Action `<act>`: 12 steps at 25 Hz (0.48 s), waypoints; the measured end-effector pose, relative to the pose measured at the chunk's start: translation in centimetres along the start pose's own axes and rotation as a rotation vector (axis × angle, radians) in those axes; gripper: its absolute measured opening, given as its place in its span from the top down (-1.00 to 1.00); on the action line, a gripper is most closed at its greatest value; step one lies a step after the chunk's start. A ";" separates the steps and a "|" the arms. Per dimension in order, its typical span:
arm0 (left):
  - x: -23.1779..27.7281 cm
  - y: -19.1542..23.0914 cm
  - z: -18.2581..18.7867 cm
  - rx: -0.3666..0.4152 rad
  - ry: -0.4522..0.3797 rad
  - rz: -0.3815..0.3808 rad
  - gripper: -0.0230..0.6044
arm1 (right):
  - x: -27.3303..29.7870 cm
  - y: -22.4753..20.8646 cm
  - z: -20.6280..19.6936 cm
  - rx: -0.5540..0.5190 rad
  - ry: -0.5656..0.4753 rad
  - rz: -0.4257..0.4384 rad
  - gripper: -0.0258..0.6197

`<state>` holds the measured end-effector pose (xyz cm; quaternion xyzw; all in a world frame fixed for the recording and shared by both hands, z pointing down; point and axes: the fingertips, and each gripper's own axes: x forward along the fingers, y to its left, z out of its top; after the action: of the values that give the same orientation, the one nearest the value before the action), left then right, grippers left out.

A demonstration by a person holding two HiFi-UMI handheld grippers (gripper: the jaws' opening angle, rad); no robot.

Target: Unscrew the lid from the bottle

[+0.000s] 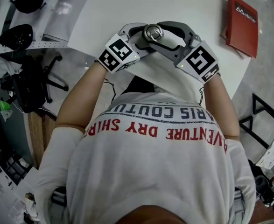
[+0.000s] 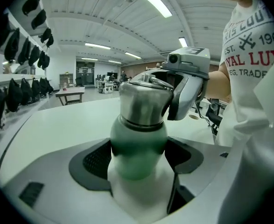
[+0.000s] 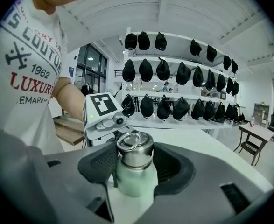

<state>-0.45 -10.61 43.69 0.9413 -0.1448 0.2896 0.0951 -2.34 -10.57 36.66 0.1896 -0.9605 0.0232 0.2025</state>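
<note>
A pale green bottle (image 2: 137, 148) with a steel lid (image 2: 144, 101) is held up over the near edge of the white table (image 1: 141, 3). My left gripper (image 2: 139, 155) is shut on the bottle's green body, its dark pads pressing both sides. My right gripper (image 3: 134, 160) is shut on the steel lid (image 3: 135, 150), which has a ring on top. In the head view the lid (image 1: 153, 32) shows from above, with the left gripper (image 1: 145, 40) and right gripper (image 1: 162, 36) meeting around it. The bottle's base is hidden.
A red booklet (image 1: 242, 24) lies at the table's far right. A black office chair (image 1: 34, 78) stands on the floor to the left, beside black caps (image 1: 15, 34). Shelves of black caps (image 3: 174, 73) line the wall behind the table.
</note>
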 end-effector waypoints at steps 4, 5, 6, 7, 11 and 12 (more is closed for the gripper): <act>0.1 0.0 0.0 0.051 0.027 -0.083 -0.25 | 0.0 -0.1 0.0 -0.024 0.016 0.041 0.18; 0.2 -0.1 0.0 0.065 0.034 -0.103 -0.25 | 0.0 -0.1 0.0 -0.025 0.018 0.053 0.18; 0.2 -0.1 0.0 0.081 0.042 -0.124 -0.25 | 0.0 -0.2 0.0 -0.025 0.019 0.066 0.18; 0.3 -0.1 0.1 0.097 0.049 -0.144 -0.25 | -0.1 -0.2 0.0 -0.026 0.022 0.079 0.18; 0.4 -0.3 0.1 0.158 0.072 -0.229 -0.25 | -0.2 -0.2 0.0 -0.058 0.044 0.126 0.18; 0.4 -0.3 0.1 0.171 0.076 -0.249 -0.25 | -0.2 -0.2 0.0 -0.067 0.048 0.137 0.18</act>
<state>-0.01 -10.42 43.78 0.9450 0.0018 0.3224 0.0550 -2.13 -10.68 36.63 0.1159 -0.9663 0.0095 0.2296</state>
